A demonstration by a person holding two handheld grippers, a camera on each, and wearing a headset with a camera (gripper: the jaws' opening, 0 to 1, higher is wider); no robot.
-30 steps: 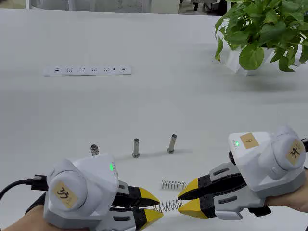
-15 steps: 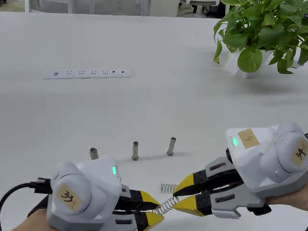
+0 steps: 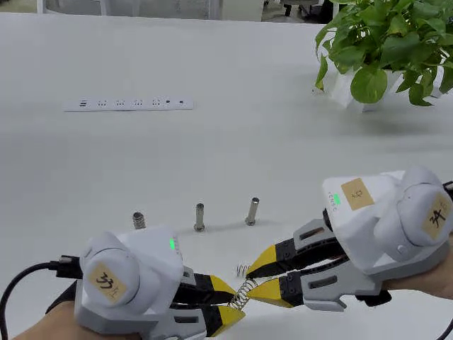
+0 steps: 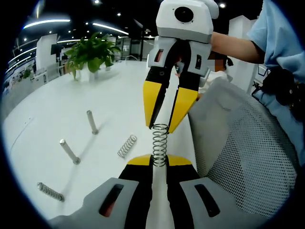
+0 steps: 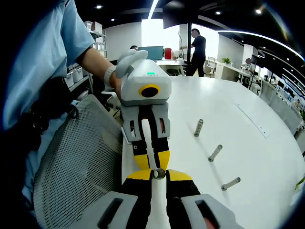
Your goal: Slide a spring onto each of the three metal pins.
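The yellow-tipped left gripper [image 3: 234,302] pinches one end of a short coiled steel spring [image 3: 243,292]. The yellow-tipped right gripper [image 3: 249,284] nips the other end, so the coil hangs between them, low over the white workbench [image 3: 283,142]. Just behind lies a second loose spring [image 4: 127,145]. Farther on stand three upright metal pins in a row. In the head view the leftmost pin [image 3: 139,220] already wears a spring, while the middle pin [image 3: 199,217] and the rightmost pin [image 3: 252,211] are bare. Beyond are a long white power strip [image 3: 128,104] and a leafy green potted plant [image 3: 382,42].
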